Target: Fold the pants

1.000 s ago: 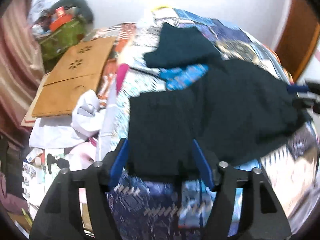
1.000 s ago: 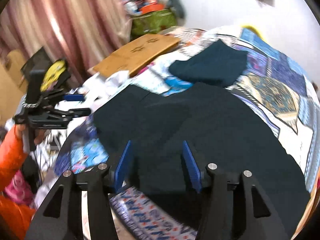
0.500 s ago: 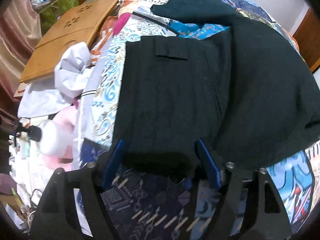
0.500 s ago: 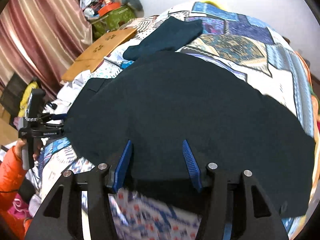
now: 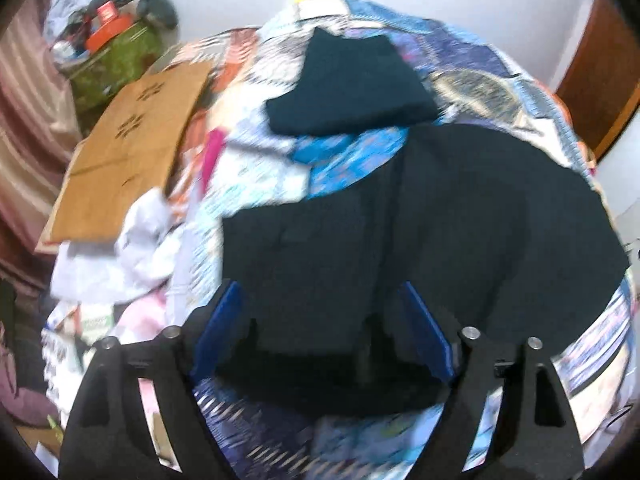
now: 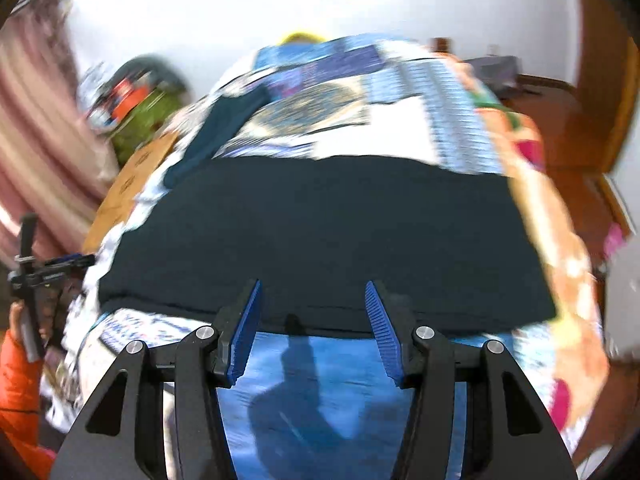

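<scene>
Pants [image 5: 420,240]: dark pair lying flat on the patchwork bedspread [image 5: 360,156] of the bed, reaching from near its left edge well across to the right; a bent outline in my left view, one long dark band in my right view [image 6: 328,240].
Wooden board [image 5: 124,152]: far left, well apart from the pants; plays no part in the fold.
White cloth heap [image 5: 140,240]: left of the pants, just beside their near-left corner.
Folded dark garment [image 5: 348,88]: further up the bed, apart from the pants; I judge it a piece already done.
My left claw [image 5: 320,332]: over the near edge of the pants, jaws opening; the fabric lies under the gap, the pads [image 5: 218,328] not pressing on it.
My right claw [image 6: 314,332]: jaws apart and empty, over the bedspread at the near hem of the pants, not touching the cloth.
Done so far: pants laid out and, by my judgement, folded at least once, though blur hides the layers.
Left to do: take the cloth up again, fold it smaller, and set it by the folded garment.
</scene>
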{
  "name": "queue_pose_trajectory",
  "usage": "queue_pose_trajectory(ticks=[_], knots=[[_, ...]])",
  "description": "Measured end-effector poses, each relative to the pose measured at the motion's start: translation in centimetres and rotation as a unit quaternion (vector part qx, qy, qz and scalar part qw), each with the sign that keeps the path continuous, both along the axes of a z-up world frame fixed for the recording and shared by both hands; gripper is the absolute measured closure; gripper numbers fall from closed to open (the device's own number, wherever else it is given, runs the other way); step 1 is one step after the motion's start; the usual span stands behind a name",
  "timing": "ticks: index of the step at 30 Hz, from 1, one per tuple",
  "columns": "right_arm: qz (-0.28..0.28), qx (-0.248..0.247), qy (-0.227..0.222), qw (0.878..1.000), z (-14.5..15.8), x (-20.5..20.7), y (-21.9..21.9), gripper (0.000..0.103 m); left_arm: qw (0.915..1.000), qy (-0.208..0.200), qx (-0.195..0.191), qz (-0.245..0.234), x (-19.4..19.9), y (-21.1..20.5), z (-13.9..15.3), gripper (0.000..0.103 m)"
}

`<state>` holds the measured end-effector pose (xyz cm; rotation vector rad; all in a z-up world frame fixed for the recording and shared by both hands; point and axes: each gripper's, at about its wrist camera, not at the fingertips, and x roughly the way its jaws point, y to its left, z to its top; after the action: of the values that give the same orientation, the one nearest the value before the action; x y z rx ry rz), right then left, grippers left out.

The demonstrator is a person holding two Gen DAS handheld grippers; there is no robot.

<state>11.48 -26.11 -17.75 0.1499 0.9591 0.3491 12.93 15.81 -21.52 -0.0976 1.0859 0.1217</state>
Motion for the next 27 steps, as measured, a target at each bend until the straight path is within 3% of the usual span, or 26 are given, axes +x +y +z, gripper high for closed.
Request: queue_pose_trajectory(ticks=[3,6,7,10,12,15,18,21,27], knots=[[-0.038,0.003,-0.004,0.999,-0.1,-0.7,-2.6,0.054,0.9994,0.017,-0.004,-0.029,2.6,-2.7,-0.9,0.017],[-0.079,0.022,0.003,0.997,-1.0,-1.4,-5.2,0.039,0.9966,0.038,0.007,-0.073,4.9,-6.9,-2.3,0.017],[-0.09,0.026,0.004,0.996,-1.2,-1.6,-5.8,0.039,0.9953,0.041,0.019,-0.085,5.6,-8.6,-2.7,0.017],[-0.123,0.039,0.017,0.991,-2.4,-1.9,-7.9,0.039,0.9896,0.003,0.105,-0.099,7.2,-12.8,-2.2,0.017],[-0.144,0.057,0.025,0.988,-3.1,-1.9,-9.4,0.039,0.9846,-0.004,0.121,-0.126,8.1,-15.0,-1.7,0.017],[-0.163,0.079,0.037,0.983,-3.9,-1.7,-10.6,0.039,0.9799,-0.003,0.1,-0.172,9.7,-18.3,-1.5,0.017],[-0.175,0.096,0.046,0.979,-4.8,-1.6,-11.4,0.039,0.9741,0.033,0.047,-0.219,11.1,-21.7,-2.5,0.017],[-0.184,0.094,0.033,0.978,-4.6,-1.9,-12.1,0.039,0.968,0.046,0.028,-0.245,12.4,-25.3,-3.1,0.017],[-0.149,0.065,0.002,0.987,-3.3,-0.1,-12.7,0.041,0.9598,0.042,0.005,-0.277,13.1,-28.7,-2.1,0.017]])
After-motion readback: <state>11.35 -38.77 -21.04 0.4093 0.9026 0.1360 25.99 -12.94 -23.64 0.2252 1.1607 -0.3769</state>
